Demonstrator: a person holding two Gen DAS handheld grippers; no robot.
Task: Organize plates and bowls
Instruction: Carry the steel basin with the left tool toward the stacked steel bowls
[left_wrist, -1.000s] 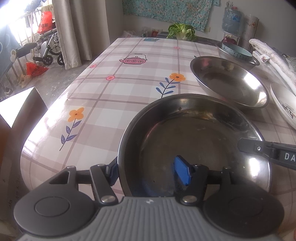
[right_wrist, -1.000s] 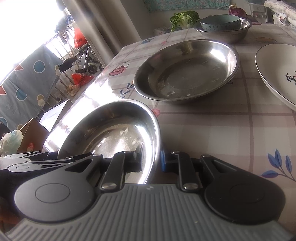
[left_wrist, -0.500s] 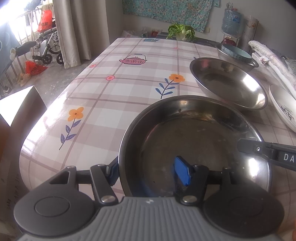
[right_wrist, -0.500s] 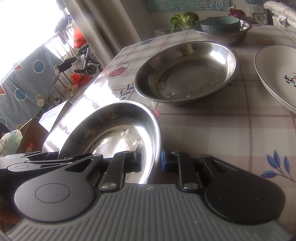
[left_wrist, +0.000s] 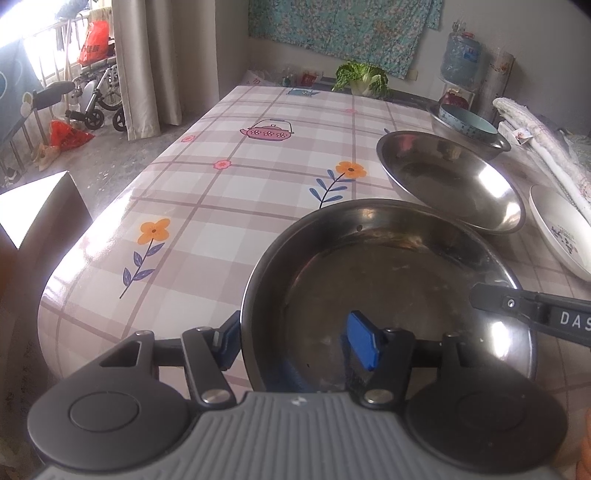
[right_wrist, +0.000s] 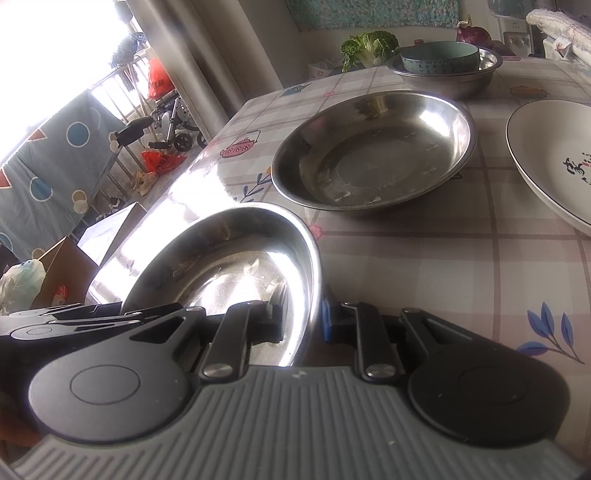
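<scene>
Fingers of both grippers pinch opposite rims of steel plate, level.

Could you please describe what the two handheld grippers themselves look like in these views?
Both match: the left gripper and the right gripper each have a grey ribbed body, two round black discs, black linkage arms with silver screws, and blue finger pads. One arm shows white letters "DAS". No cables or sleeves show.

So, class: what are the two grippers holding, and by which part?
Both hold the near steel plate by its rim: the left gripper on the near edge, the right gripper on the right-hand edge.
</scene>
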